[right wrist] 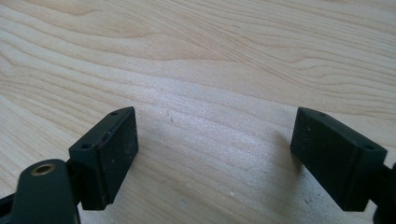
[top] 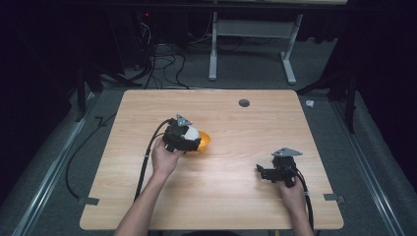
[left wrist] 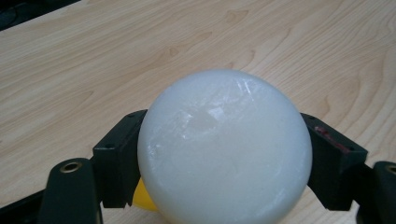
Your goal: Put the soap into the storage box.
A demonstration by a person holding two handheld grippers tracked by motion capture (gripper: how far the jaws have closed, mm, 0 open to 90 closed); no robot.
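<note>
My left gripper (top: 189, 140) is shut on a white ball (top: 191, 132), holding it just above an orange bowl (top: 205, 142) near the middle of the table. In the left gripper view the white ball (left wrist: 224, 147) sits squeezed between both jaws, with a sliver of the orange bowl (left wrist: 142, 199) below it. My right gripper (top: 263, 173) rests low over the table at the right front, open, pointing left. The right gripper view has its two jaws wide apart with bare wood between them (right wrist: 215, 154).
The wooden table (top: 221, 196) has a small dark grommet hole (top: 244, 103) near its far edge. Black cables trail from both grippers over the front and left edges. A table frame and loose cables stand on the floor beyond.
</note>
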